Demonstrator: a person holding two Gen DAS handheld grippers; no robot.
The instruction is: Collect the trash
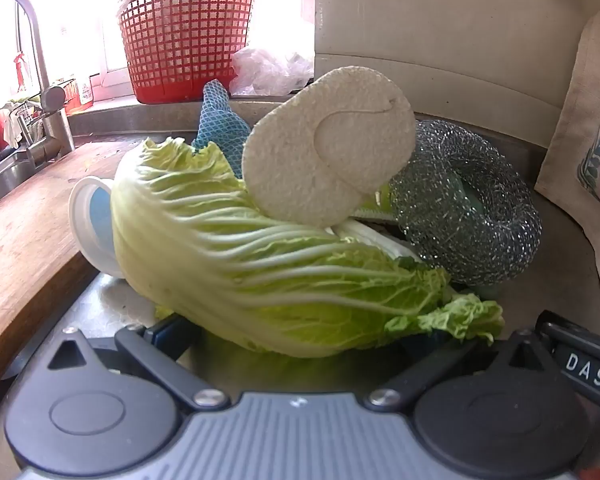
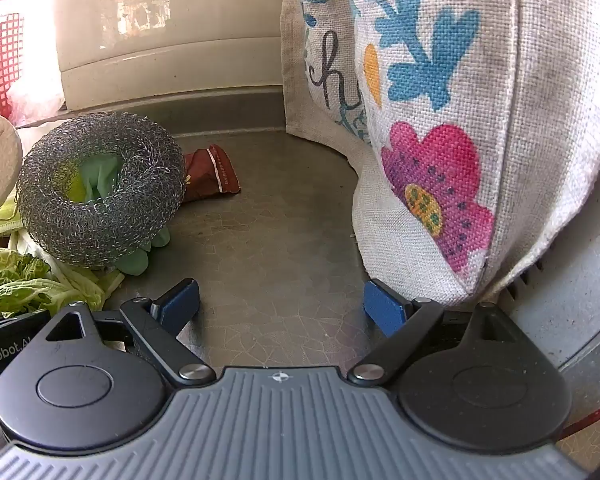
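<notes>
Both tools, left tool (image 1: 296,344) and right tool (image 2: 280,304), are spread wide and empty, cabbage leaf (image 1: 260,256) lying mid-frame on the bench (image 2: 268,216), probably light and floppy, so I'd pinch the thick white ribs.

A home kitchen: a tap (image 1: 24,40) over a sink (image 1: 4,176) at the left edge, a cabbage leaf (image 1: 260,272), a steel scourer (image 2: 100,192) and a sponge (image 1: 324,152) on the surface (image 2: 280,220).
</notes>
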